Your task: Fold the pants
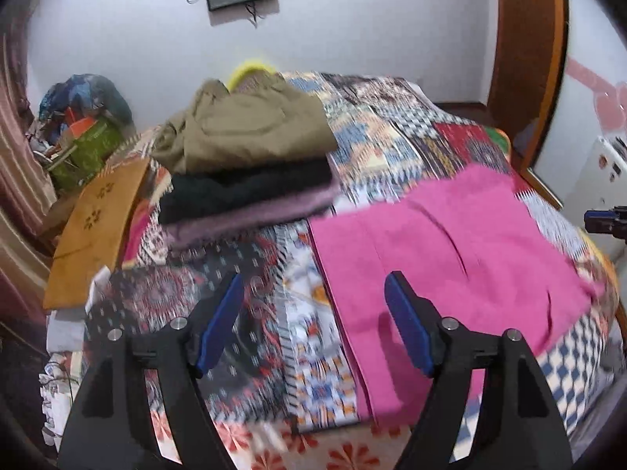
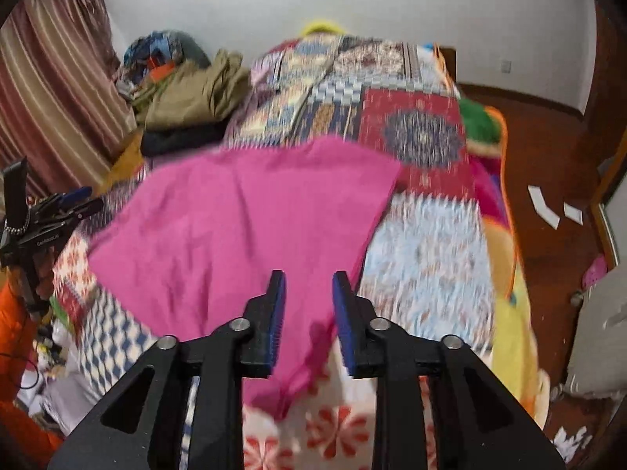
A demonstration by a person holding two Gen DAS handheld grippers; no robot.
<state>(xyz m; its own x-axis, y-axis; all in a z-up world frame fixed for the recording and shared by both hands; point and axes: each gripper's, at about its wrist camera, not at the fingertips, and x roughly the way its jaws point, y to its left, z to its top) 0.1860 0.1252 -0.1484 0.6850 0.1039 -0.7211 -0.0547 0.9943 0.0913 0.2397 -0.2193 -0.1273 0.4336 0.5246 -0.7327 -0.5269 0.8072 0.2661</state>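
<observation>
Pink pants lie spread flat on the patchwork bed cover, also in the right wrist view. My left gripper is open wide above the cover, its right finger over the pants' left edge, holding nothing. My right gripper is partly open just above the near end of the pants, holding nothing. The left gripper shows at the left edge of the right wrist view; the right gripper's tip shows at the right edge of the left wrist view.
A stack of folded clothes, olive on top, black and mauve below, sits at the bed's far left. A wooden board and cluttered bags lie left of the bed. Wooden floor is to the right.
</observation>
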